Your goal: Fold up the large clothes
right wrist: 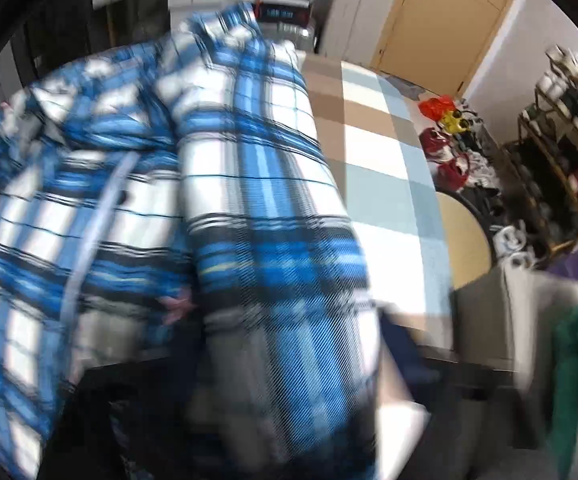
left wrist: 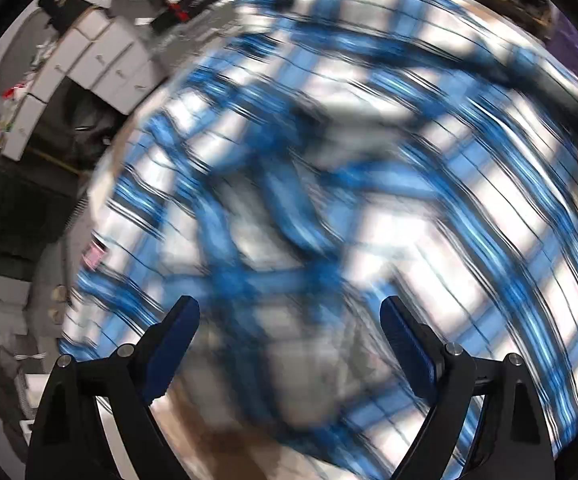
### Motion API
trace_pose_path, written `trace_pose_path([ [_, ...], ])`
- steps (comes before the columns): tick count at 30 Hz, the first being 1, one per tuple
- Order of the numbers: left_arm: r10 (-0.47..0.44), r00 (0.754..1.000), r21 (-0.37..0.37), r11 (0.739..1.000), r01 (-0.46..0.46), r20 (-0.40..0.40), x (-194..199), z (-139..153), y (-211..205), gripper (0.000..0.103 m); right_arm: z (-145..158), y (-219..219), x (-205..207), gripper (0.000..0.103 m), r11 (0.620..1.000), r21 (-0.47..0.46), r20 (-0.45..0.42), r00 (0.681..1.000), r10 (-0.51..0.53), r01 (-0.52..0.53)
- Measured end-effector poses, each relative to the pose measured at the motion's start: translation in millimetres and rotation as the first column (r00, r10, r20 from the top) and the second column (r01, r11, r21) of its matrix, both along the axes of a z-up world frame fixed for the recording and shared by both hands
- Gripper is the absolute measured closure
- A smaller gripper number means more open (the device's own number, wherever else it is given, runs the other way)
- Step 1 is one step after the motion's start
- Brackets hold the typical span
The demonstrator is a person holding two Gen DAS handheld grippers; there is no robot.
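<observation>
The table (right wrist: 373, 128) wears a checked cloth (right wrist: 385, 184) of tan, white and pale blue squares, bare along its right side in the right wrist view. A blue and white plaid shirt (right wrist: 257, 184) lies on it, rumpled, covering the left part and running toward the far end. In the left wrist view the shirt (left wrist: 369, 200) fills nearly the whole frame, blurred, and a strip of the table (left wrist: 209, 436) shows at the bottom.
</observation>
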State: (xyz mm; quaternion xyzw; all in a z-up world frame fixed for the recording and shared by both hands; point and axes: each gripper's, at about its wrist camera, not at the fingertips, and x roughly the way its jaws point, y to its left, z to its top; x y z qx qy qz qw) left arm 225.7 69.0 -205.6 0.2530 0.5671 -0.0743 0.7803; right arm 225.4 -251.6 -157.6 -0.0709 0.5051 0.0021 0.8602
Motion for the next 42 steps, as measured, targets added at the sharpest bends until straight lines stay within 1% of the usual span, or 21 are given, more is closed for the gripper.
trace_pose_path([
  [3, -0.024, 0.997, -0.002, 1.000, 0.024, -0.075, -34, -21, -3, 0.013, 10, -38, -6, 0.095, 0.977, 0.175, 0.010, 0.992, -0.125, 0.122],
  [6, -0.032, 0.997, 0.040, 0.999, 0.035, -0.073, -55, -29, 4, 0.013, 13, -76, -18, 0.095, 0.932, 0.260, 0.004, 0.965, -0.262, 0.252],
  [8, -0.009, 0.999, 0.028, 1.000, 0.010, -0.051, -64, -27, 16, 0.013, 6, -90, -20, 0.085, 0.912, 0.263, -0.017, 0.946, -0.323, 0.315],
  [9, 0.013, 0.999, 0.025, 1.000, -0.012, -0.040, -67, -24, 22, 0.013, 4, -93, -19, 0.072, 0.901, 0.270, -0.034, 0.939, -0.343, 0.339],
  [11, 0.082, 0.996, -0.023, 0.996, -0.082, -0.036, -73, -18, 40, 0.013, 2, -96, -22, 0.063, 0.886, 0.309, -0.064, 0.937, -0.343, 0.345],
  [12, 0.121, 0.992, -0.059, 0.991, -0.123, -0.042, -77, -15, 50, 0.013, 6, -91, -27, 0.052, 0.890, 0.312, -0.053, 0.942, -0.333, 0.332],
  [13, 0.156, 0.987, -0.079, 0.984, -0.159, -0.045, -81, -14, 56, 0.013, 13, -85, -33, 0.034, 0.900, 0.309, -0.029, 0.949, -0.313, 0.306],
  [15, 0.215, 0.972, -0.136, 0.965, -0.226, -0.092, -88, -17, 68, 0.013, 26, -74, -50, 0.018, 0.920, 0.299, 0.035, 0.960, -0.277, 0.254],
  [18, 0.254, 0.960, -0.183, 0.945, -0.272, -0.117, -91, -25, 72, 0.014, 41, -52, -76, 0.017, 0.934, 0.324, 0.089, 0.977, -0.191, 0.153],
  [21, 0.241, 0.964, -0.168, 0.952, -0.257, -0.110, -91, -35, 63, 0.016, 56, -28, -110, 0.017, 0.923, 0.378, 0.137, 0.982, -0.131, 0.071],
  [24, 0.270, 0.957, -0.225, 0.931, -0.288, -0.108, -88, -39, 64, 0.032, 74, 0, -148, 0.014, 0.889, 0.457, 0.210, 0.973, -0.096, -0.011],
  [25, 0.282, 0.950, -0.270, 0.912, -0.308, -0.132, -86, -39, 68, 0.045, 80, 10, -156, 0.012, 0.877, 0.478, 0.230, 0.970, -0.074, -0.046],
  [26, 0.296, 0.948, -0.277, 0.907, -0.317, -0.116, -84, -38, 70, 0.058, 86, 25, -167, 0.012, 0.863, 0.496, 0.263, 0.964, -0.043, -0.097],
  [27, 0.301, 0.949, -0.285, 0.905, -0.315, -0.096, -84, -38, 71, 0.064, 89, 33, -172, 0.011, 0.857, 0.500, 0.284, 0.958, -0.030, -0.121],
  [29, 0.317, 0.945, -0.293, 0.899, -0.326, -0.079, -83, -38, 74, 0.103, 96, 59, -194, 0.008, 0.849, 0.498, 0.345, 0.939, -0.006, -0.177],
  [31, 0.338, 0.937, -0.307, 0.885, -0.349, -0.091, -88, -39, 78, 0.103, 96, 85, -210, 0.003, 0.839, 0.497, 0.395, 0.919, 0.008, -0.221],
  [36, 0.326, 0.944, -0.191, 0.925, -0.329, -0.046, -97, -39, 79, 0.103, 77, 115, -222, 0.002, 0.802, 0.529, 0.429, 0.903, 0.029, -0.278],
  [37, 0.334, 0.942, -0.139, 0.931, -0.336, -0.041, -98, -42, 81, 0.103, 74, 119, -223, 0.002, 0.808, 0.519, 0.427, 0.903, 0.039, -0.281],
  [38, 0.333, 0.942, -0.136, 0.932, -0.335, -0.038, -98, -43, 84, 0.103, 72, 122, -221, 0.002, 0.823, 0.503, 0.407, 0.912, 0.045, -0.265],
  [41, 0.389, 0.918, -0.176, 0.901, -0.396, -0.074, -99, -43, 112, 0.103, 68, 118, -220, 0.002, 0.830, 0.495, 0.399, 0.916, 0.046, -0.257],
  [42, 0.398, 0.912, -0.217, 0.886, -0.410, -0.101, -101, -41, 119, 0.103, 67, 115, -221, 0.002, 0.824, 0.509, 0.397, 0.917, 0.031, -0.248],
])
